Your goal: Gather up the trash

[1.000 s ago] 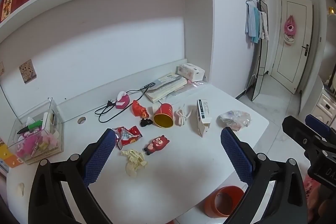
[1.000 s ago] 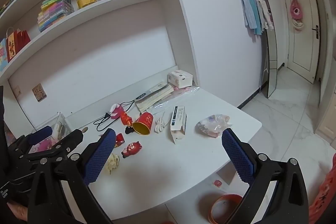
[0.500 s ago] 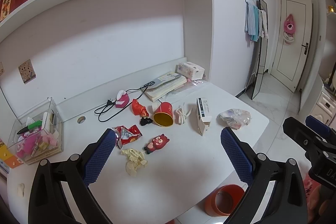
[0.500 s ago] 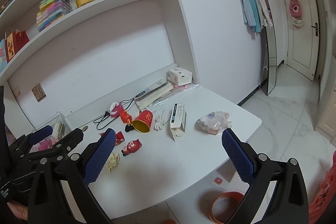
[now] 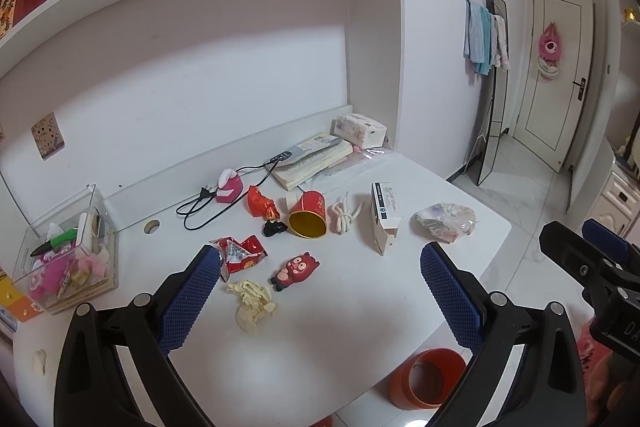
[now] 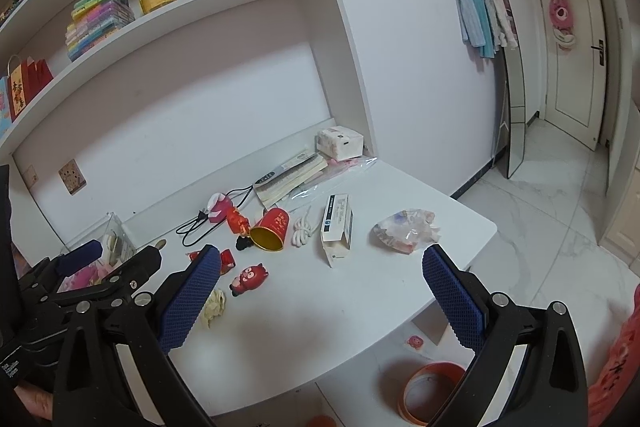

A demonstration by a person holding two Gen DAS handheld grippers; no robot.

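Trash lies scattered on the white desk [image 5: 340, 311]: a crumpled yellowish paper [image 5: 252, 301], a torn red wrapper [image 5: 240, 253], a tipped red cup [image 5: 309, 214], an open white carton [image 5: 385, 217] and a crumpled plastic bag [image 5: 445, 221]. An orange bin [image 5: 426, 377] stands on the floor below the desk's front edge. My left gripper [image 5: 320, 303] hovers open above the desk's front, holding nothing. My right gripper [image 6: 320, 301] is open too, farther back and to the right, also holding nothing. The same bag [image 6: 406, 233], carton [image 6: 337, 227] and cup [image 6: 272, 229] show in the right wrist view.
A red toy figure [image 5: 295, 270], white cord [image 5: 344, 217], black cable [image 5: 224, 197], books [image 5: 314, 163] and tissue pack [image 5: 360, 131] also sit on the desk. A clear organiser box [image 5: 66, 259] stands at the left. Shelves hang overhead; marble floor and a door [image 5: 554, 83] lie right.
Both grippers have drifted slightly back and up from the desk, so the objects look a little smaller. Both stay open. Nothing on the desk has moved.
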